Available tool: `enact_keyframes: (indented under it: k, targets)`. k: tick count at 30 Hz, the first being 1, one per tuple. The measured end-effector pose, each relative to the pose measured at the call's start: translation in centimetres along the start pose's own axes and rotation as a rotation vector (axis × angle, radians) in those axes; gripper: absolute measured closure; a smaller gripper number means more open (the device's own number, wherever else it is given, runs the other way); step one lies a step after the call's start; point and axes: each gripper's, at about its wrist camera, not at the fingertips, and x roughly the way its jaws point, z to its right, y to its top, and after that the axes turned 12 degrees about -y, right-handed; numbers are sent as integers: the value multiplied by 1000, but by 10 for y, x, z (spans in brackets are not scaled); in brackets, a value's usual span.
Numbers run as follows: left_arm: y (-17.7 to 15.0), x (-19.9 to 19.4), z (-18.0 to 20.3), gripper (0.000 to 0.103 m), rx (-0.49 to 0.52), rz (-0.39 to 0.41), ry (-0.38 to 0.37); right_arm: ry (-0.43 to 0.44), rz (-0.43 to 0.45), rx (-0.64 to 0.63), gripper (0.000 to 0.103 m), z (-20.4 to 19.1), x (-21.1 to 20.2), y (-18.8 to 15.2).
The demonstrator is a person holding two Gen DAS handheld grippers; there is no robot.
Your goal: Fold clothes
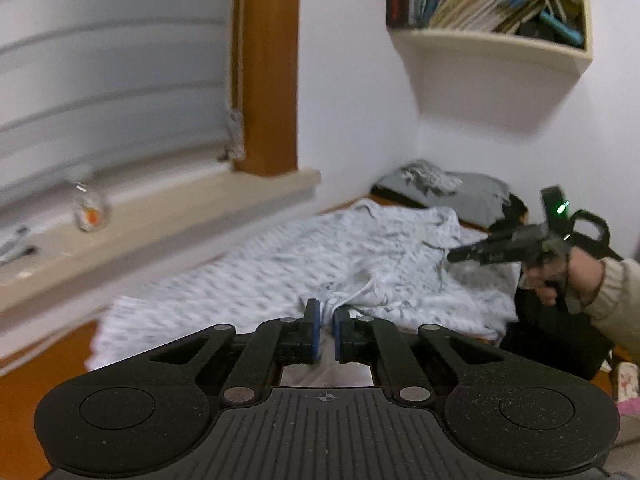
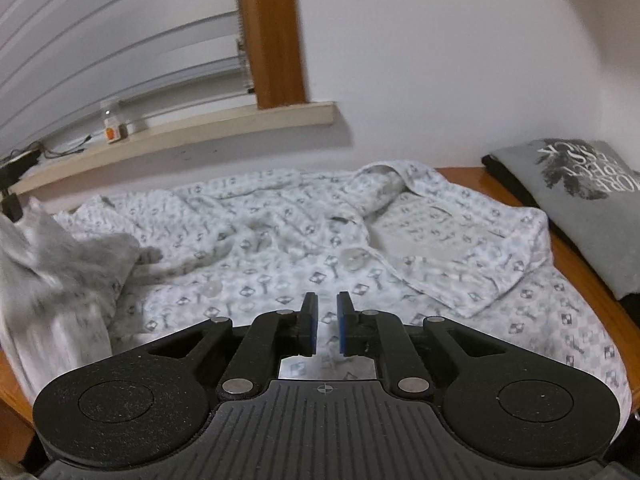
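Note:
A white patterned button shirt (image 2: 304, 240) lies spread on a wooden table (image 2: 576, 264), collar at the far right. It also shows in the left wrist view (image 1: 280, 264). My left gripper (image 1: 327, 312) is shut on a bunched fold of the shirt (image 1: 360, 296) and holds it lifted. That lifted cloth shows blurred at the left edge of the right wrist view (image 2: 48, 264). My right gripper (image 2: 327, 308) hovers above the shirt's lower front with a narrow gap between its blue pads and nothing in them. It also shows in the left wrist view (image 1: 460, 256).
A folded grey printed shirt (image 2: 580, 200) lies on dark clothes at the table's right edge. A windowsill (image 2: 180, 136) with a small bottle (image 2: 114, 124) and cables runs along the back left. A wall shelf of books (image 1: 500, 8) hangs above the corner.

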Motion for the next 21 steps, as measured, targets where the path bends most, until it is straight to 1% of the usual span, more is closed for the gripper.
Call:
enact_keyframes:
  k: [4,9,11,13,15,17,18,19,21]
  targets:
    - [8,-60,1,96,27,15,32,4,2,-45,91,-12,5,1]
    - [-26,-73,-4,95,-77,-119,17,9,-22,-90,91,-19,15,0]
    - [-29,-69,-9,95,-96,-122,20,1,-36,-103,91,-20,20,0]
    - [-32,-65,-13,89,-115,-125,24,-17,-41,-107,91,-18,22,1]
    - [-34,-62,-18,86,-134,-128,27,-40,-43,-109,90,-15,24,2]
    - [-37,-58,-22,86,-153,-131,31,-72,-33,-116,89,-11,23,3]
    - [-39,-56,-25,86,-163,-132,33,-86,-29,-118,87,-9,23,3]
    - [-40,-54,-27,86,-172,-133,35,-93,-28,-110,83,-3,22,3]
    - [-43,-42,-32,86,-181,-140,27,-95,-33,-85,82,8,20,1]
